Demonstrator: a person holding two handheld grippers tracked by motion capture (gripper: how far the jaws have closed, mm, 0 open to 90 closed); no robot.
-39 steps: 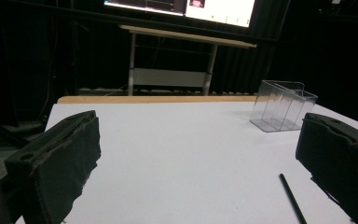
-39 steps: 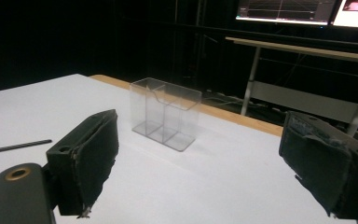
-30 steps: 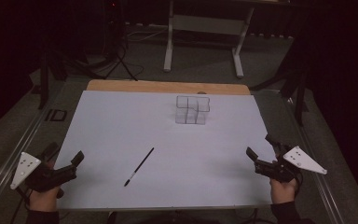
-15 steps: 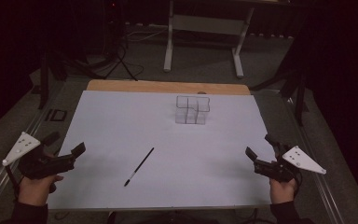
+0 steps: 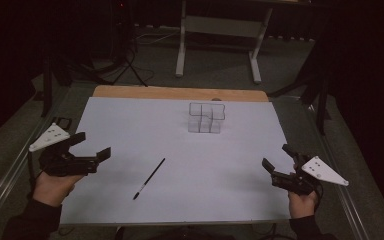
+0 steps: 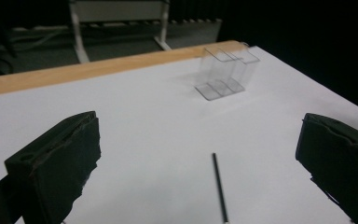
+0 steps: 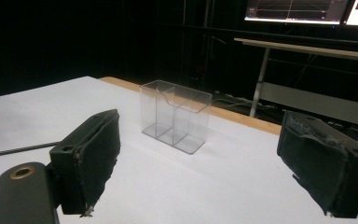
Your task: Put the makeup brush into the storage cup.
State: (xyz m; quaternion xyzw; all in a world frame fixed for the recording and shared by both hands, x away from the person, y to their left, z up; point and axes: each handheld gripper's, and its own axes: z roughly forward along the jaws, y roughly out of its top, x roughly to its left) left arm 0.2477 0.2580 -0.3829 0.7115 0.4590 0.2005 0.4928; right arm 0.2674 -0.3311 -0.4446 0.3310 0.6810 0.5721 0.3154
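**Lining up on the pen**

A dark room, and the white counter (image 5: 180,125) lit in front of me with a wooden strip along its far edge. Both my tongs are released and carry nothing: the left tongs (image 5: 91,150) hover over the near left of the sheet, the right tongs (image 5: 276,161) at the near right edge.

The black pen (image 5: 149,178) lies flat just ahead and to the right of my left tongs, well apart from the right ones. I judge it the likely pick. To do it well I would turn the left tongs so the pads straddle the shaft crosswise, then drop low before closing, since it is thin and may roll.

Farther off, beyond both tongs, stands the clear divided holder (image 5: 206,117), upright.
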